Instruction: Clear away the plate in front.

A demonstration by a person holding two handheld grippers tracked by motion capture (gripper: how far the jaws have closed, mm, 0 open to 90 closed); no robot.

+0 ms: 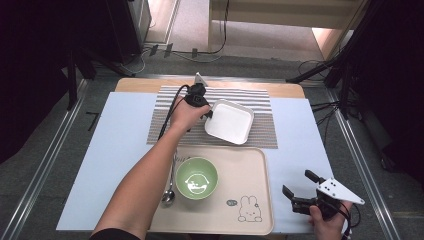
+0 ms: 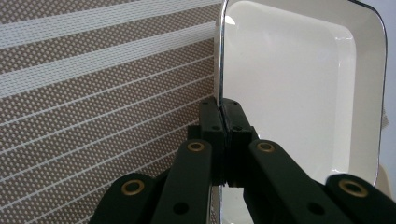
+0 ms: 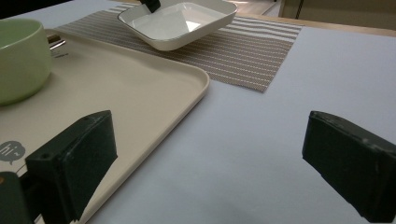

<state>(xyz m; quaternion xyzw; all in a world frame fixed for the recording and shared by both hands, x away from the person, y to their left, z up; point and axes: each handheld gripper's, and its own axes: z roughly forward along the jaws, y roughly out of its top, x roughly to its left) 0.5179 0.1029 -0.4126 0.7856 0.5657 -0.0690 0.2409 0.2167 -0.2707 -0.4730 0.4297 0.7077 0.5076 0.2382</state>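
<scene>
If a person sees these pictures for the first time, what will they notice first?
First, the white square dish on the striped placemat, its rim pinched by the left tool. Next, the green bowl on the beige tray beside a spoon. The right tool hangs open at the near right.

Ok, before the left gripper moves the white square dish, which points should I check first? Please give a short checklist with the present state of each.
1. Left gripper shut on the rim of the white dish: ok; the jaws pinch its edge.
2. Dish lifted off the striped placemat: ok; in the right gripper view the gripped side is raised, the dish tilted.
3. Free room on the beige tray: ok, beside the green bowl.
4. Spoon out of the way: ok, left of the bowl.
5. Right gripper clear: ok; open, holding nothing, beside the tray.
6. Grip firmness: cannot tell.
</scene>
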